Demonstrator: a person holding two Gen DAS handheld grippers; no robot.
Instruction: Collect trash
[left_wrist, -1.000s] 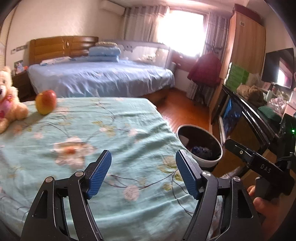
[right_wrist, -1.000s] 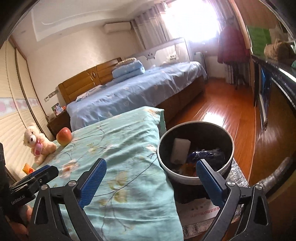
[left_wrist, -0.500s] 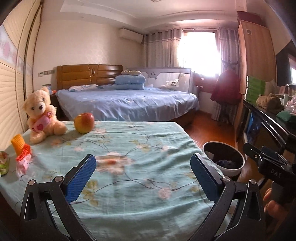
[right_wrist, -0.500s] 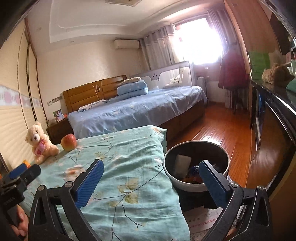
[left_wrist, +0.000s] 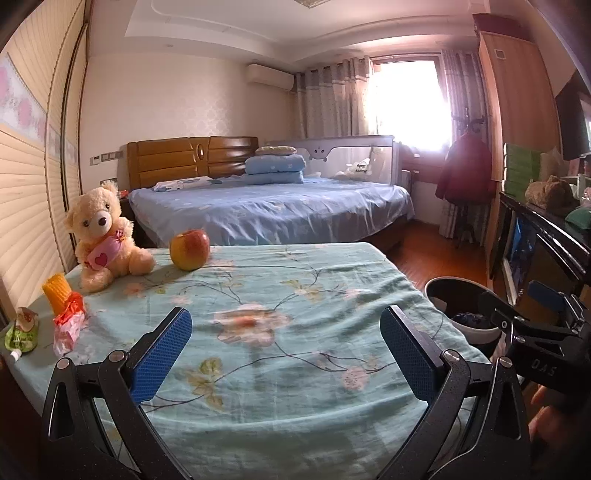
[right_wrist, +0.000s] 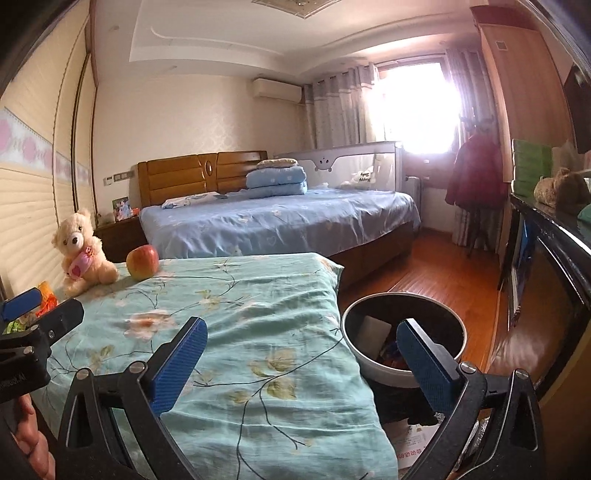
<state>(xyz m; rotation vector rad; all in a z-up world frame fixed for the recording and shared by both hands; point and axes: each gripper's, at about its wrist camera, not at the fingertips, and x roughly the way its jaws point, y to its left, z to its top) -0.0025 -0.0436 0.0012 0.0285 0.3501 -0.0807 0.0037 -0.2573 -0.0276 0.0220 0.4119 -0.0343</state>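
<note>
Far left edge of the desk (left_wrist: 295, 413), on the floral cloth: a green pouch (left_wrist: 21, 334) and, just beside it, an orange-and-red crinkled wrapper (left_wrist: 68, 321) — the trash left to collect. Both look light, thin and crushable; likely slippery film, so pinch a bunched fold in the wrapper's middle, not a flat edge. Behind them a teddy bear (left_wrist: 101, 236) and an apple (left_wrist: 190, 249), neither obviously trash.

Left gripper (left_wrist: 286, 350): its jaws have just been opening and now stand released, nothing between them, cloth below. Right gripper (right_wrist: 303, 363): jaws spread wide, empty, near the desk's right edge.

Right of the desk, on the floor — the trash bin (right_wrist: 402, 341), already holding scraps.
</note>
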